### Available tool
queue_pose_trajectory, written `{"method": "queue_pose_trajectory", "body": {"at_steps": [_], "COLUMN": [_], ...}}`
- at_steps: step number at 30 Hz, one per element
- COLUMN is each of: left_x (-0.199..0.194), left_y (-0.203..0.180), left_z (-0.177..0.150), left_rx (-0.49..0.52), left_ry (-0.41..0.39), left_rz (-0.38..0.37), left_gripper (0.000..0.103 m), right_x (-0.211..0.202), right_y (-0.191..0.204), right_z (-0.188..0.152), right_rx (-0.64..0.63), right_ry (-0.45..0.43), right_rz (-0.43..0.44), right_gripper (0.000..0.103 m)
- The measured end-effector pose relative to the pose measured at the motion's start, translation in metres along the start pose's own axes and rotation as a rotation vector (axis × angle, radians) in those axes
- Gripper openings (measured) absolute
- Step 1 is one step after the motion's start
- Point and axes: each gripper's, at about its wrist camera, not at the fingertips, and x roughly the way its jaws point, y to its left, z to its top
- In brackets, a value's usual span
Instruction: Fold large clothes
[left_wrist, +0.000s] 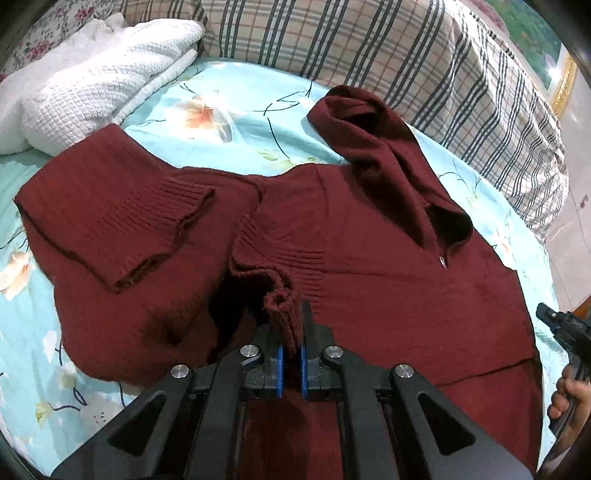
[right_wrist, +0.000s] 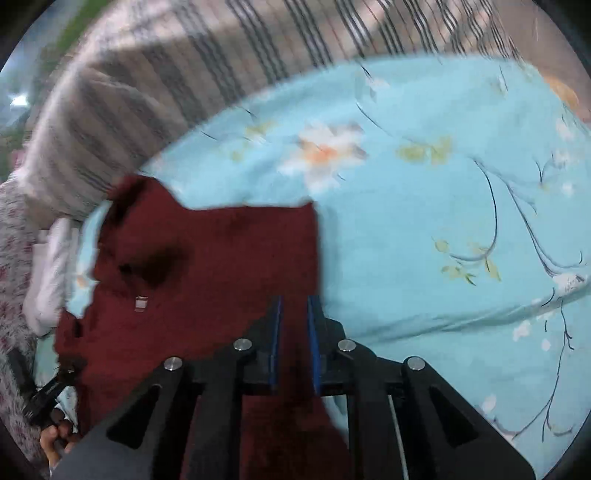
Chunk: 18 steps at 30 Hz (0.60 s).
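Sweater: my dark red sweater (left_wrist: 369, 236) lies spread on the blue flowered sheet (left_wrist: 229, 110), its hood flopped toward the striped blanket (left_wrist: 332, 40).
Left gripper: my left gripper (left_wrist: 291, 325) is squeezed tight on a ribbed sleeve cuff (left_wrist: 280, 299), bunched between the blue pads.
Right gripper: my right gripper (right_wrist: 294, 314) is over the sweater's edge, jaws a little apart; the picture is blurry, so I cannot tell if it pinches any cloth.
Pile: white knit clothes (left_wrist: 92, 77) sit at the far left.
Hand: fingers (left_wrist: 565, 398) hold the other tool.
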Motion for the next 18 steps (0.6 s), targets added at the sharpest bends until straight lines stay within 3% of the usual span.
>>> {"method": "queue_pose_trajectory", "body": {"at_steps": [2, 5, 7, 10, 13, 15, 18], "left_x": [-0.001, -0.01, -0.027, -0.054, -0.067, -0.068, -0.057], "left_y": [-0.001, 0.004, 0.014, 0.029, 0.038, 0.039, 0.037], "left_z": [0.0, -0.002, -0.005, -0.003, 0.007, 0.014, 0.026], "left_rx": [0.001, -0.008, -0.016, -0.002, 0.026, 0.059, 0.12], "left_ry": [0.001, 0.005, -0.007, -0.053, -0.076, -0.084, -0.062], "left_rz": [0.0, -0.006, -0.007, 0.047, 0.075, 0.115, 0.156], "left_gripper": [0.006, 0.011, 0.012, 0.014, 0.035, 0.058, 0.063], "right_x": [0.012, 0.036, 0.027, 0.007, -0.011, -0.016, -0.015], "right_y": [0.011, 0.003, -0.005, 0.005, 0.025, 0.038, 0.058], "right_z": [-0.009, -0.022, -0.022, -0.022, -0.031, -0.041, -0.052], "right_rx": [-0.033, -0.029, 0.038, 0.02, 0.004, -0.017, -0.026], "right_ry": [0.073, 0.171, 0.148, 0.11, 0.093, 0.1, 0.13], "right_rz": [0.052, -0.026, 0.016, 0.023, 0.103, 0.139, 0.186], "right_gripper": [0.015, 0.015, 0.015, 0.016, 0.03, 0.032, 0.032]}}
